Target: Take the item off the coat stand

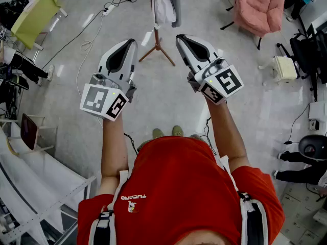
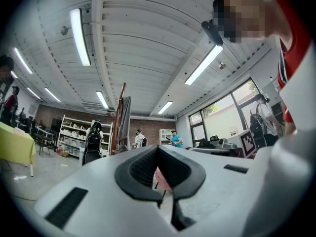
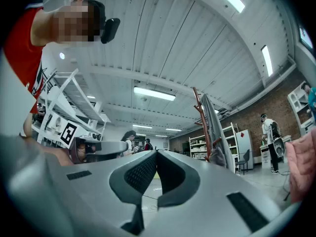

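head view: garment (image 1: 172,6) hangs well beyond the right gripper (image 1: 180,38).

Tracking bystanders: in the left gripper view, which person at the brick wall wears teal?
The right-hand person, nearer the windows; the other person wears white.

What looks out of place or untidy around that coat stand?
Nothing much. The coat stand stands upright, a grey garment hanging on it. Only a power strip lies loose on the floor nearby.
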